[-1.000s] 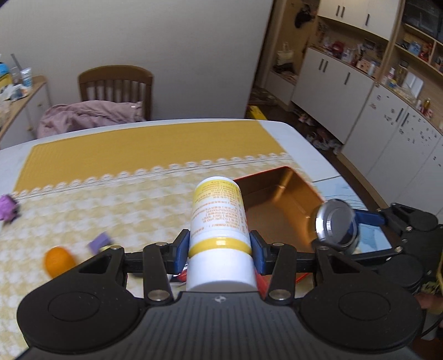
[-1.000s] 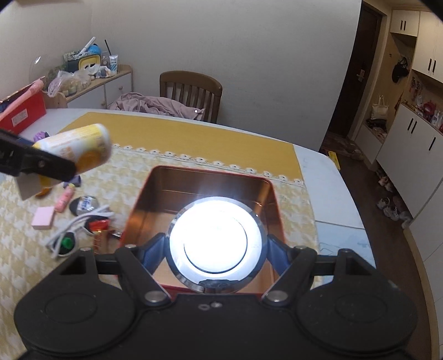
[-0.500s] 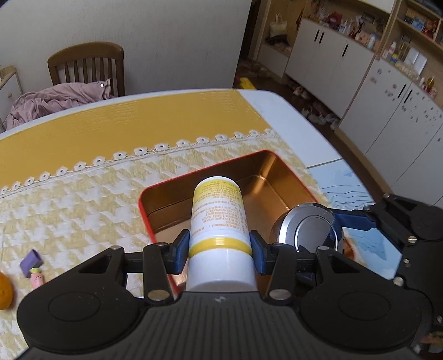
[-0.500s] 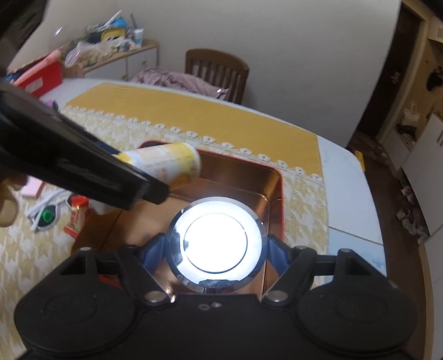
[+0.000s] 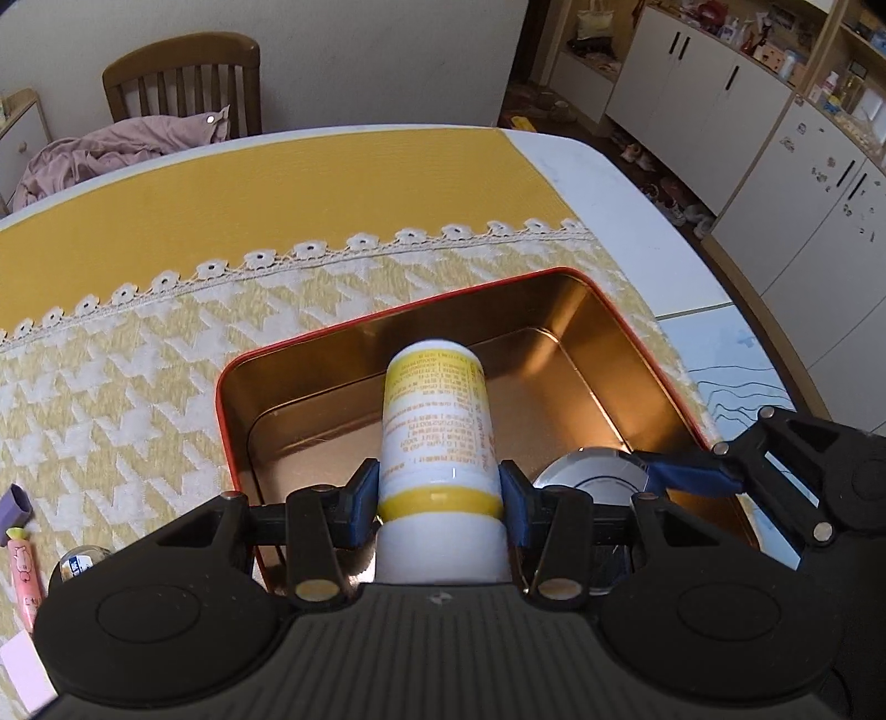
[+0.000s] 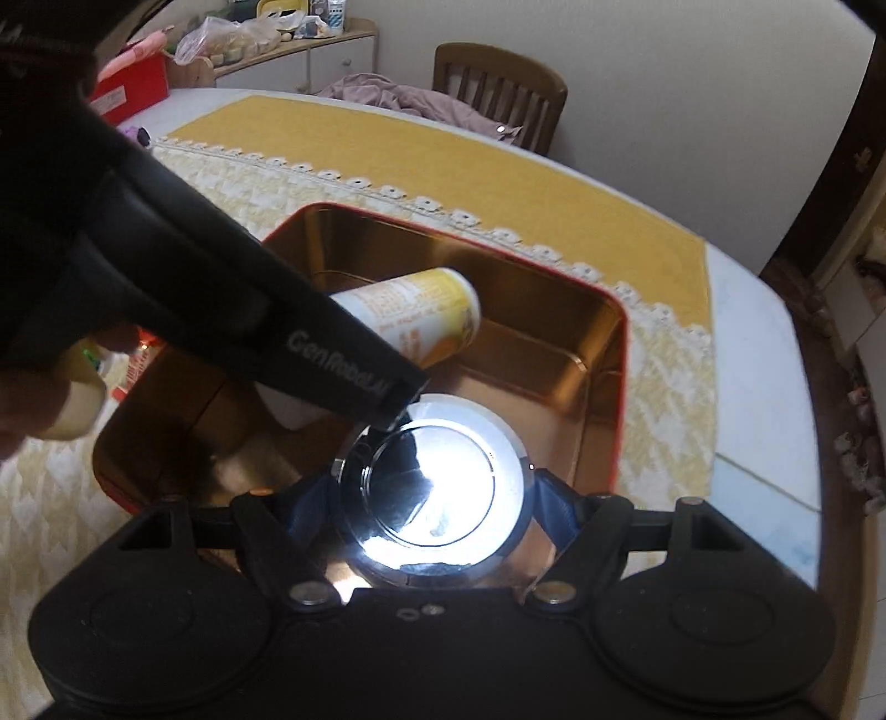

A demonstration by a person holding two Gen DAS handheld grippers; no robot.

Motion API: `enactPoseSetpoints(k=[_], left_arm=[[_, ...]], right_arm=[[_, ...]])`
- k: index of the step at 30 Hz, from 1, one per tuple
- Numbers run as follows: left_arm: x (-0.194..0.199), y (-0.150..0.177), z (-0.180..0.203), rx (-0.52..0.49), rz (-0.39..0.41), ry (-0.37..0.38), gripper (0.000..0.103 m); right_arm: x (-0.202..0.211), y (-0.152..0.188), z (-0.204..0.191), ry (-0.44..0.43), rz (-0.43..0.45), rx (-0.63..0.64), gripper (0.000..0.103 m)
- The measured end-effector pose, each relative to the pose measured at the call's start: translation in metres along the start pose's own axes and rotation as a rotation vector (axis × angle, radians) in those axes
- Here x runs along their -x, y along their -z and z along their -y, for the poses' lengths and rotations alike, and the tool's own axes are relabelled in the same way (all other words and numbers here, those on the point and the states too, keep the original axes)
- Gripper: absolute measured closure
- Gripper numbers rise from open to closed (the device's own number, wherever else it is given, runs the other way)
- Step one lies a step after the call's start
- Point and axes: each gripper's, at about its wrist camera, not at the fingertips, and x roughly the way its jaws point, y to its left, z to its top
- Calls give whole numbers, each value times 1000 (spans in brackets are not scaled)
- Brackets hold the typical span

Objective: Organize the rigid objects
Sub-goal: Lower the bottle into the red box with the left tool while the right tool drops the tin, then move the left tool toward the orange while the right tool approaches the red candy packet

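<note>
Left gripper (image 5: 440,493) fingers pinching yellow-white bottle (image 5: 434,421), hanging tilted over open tin (image 5: 232,387) on bench. Right gripper (image 6: 437,498) fingers clamping round metal lid (image 6: 443,493) above tin's near side. Risk: grippers crowding, left finger nearly touching lid; collision likely knocking lid loose. Bottle, released tilted, probably rolling.

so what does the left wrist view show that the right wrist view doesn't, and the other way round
Only the left wrist view shows the white cabinets, a purple block and a pink tube on the cloth.

Only the right wrist view shows the red box, the cluttered sideboard and the mirror-like face of the round metal tin.

Both show the left gripper shut on the yellow and white bottle, the right gripper shut on the tin, the open red-rimmed tin box and the wooden chair.
</note>
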Motion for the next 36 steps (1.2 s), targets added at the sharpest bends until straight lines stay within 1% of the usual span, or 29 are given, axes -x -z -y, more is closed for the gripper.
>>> enactPoseSetpoints(k=[2,4,8,10,12,16,18,19,20,21,26,32,36], left_arm=[[-3,0,0,2,-12,-12,58],[-5,-1,2,-16,-12,-24,59],[-6,-3,0,1,-18,-24,58],[-6,-4,0,7,-17,-27,58],[-5,-3,0,10,-10,-32,58],[0,-2,-1,32,-11,-21,58],[4,-2,0,32,2,-21,57],[7,-1,1,25,12,-27,56],[10,-1,2,17,22,-32,52],[14,0,4,8,34,-37,51],[33,7,11,-28,87,-55,51],[56,16,15,-37,136,-55,51],[76,24,14,-22,183,-54,51]], right_arm=[[-1,0,0,-8,-2,-3,27],[-1,0,2,-21,-7,-11,27],[-1,1,4,-19,1,-11,28],[-1,2,4,-18,-2,3,27],[1,3,2,-4,5,16,22],[8,4,6,-22,24,-9,22],[12,7,7,-24,34,-16,21],[14,8,8,-24,40,-20,21],[16,9,9,-24,45,-26,21],[19,10,9,-24,52,-34,21],[32,14,15,-35,85,-85,21],[49,17,21,-38,127,-126,19],[64,21,21,-21,139,-146,18]])
